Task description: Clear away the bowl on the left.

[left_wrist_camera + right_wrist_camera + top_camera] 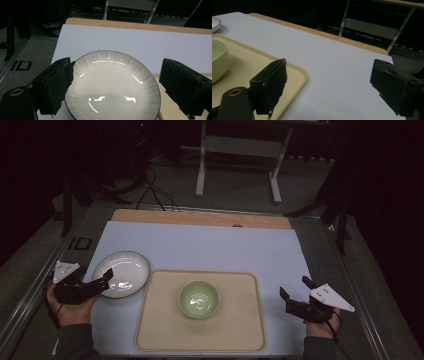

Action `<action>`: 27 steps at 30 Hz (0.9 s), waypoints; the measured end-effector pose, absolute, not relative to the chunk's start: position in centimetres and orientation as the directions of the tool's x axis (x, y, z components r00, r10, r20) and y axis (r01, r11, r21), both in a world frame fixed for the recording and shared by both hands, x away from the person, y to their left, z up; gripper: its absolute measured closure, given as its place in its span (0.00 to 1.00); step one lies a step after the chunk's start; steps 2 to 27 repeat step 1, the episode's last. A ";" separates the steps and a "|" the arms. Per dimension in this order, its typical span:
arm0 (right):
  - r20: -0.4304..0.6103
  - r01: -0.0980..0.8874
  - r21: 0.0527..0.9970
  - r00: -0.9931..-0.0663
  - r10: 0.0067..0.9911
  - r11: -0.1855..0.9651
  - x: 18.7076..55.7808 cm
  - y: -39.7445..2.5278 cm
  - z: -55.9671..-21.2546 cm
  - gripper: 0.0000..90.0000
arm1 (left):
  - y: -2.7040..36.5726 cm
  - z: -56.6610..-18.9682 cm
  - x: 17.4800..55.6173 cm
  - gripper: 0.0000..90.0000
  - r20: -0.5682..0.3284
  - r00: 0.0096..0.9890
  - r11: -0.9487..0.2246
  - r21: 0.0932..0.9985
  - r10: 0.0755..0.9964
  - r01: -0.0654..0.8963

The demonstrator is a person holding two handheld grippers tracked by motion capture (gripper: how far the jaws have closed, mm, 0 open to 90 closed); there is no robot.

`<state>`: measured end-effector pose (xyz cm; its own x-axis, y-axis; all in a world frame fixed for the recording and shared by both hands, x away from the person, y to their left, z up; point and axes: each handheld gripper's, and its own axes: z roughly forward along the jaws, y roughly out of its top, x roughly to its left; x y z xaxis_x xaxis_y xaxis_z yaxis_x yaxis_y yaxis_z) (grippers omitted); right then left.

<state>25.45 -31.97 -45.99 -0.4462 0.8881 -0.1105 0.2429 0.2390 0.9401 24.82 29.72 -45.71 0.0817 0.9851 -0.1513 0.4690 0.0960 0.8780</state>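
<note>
A white plate (121,273) with a dark rim lies on the pale mat, left of a beige tray (240,320). A light green bowl (199,298) stands in the middle of the tray. My left gripper (104,281) is open at the plate's left rim. In the left gripper view the plate (112,85) lies between the jaws, and the left jaw overlaps its rim. My right gripper (294,286) is open over the mat, right of the tray, with nothing between its fingers. The right gripper view has the tray corner (294,72) and the bowl (218,60) at its left.
The pale mat (200,245) covers most of the table, with a wooden strip (200,217) along the far edge. Beyond the table stand a white frame (237,150) and cables on the dark floor. Metal rails run along both table sides.
</note>
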 end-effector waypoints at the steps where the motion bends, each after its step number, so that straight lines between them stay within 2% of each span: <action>1: -0.111 0.243 0.941 -0.442 0.890 0.238 25.5 -32.0 -46.0 0.15 | 29.8 -45.8 24.8 0.14 -0.155 0.082 0.098 0.876 0.985 0.472; 27: -0.111 0.243 0.941 -0.442 0.890 0.238 25.5 -32.0 -46.0 0.15 | 29.8 -45.8 24.8 0.14 -0.155 0.082 0.098 0.876 0.985 0.472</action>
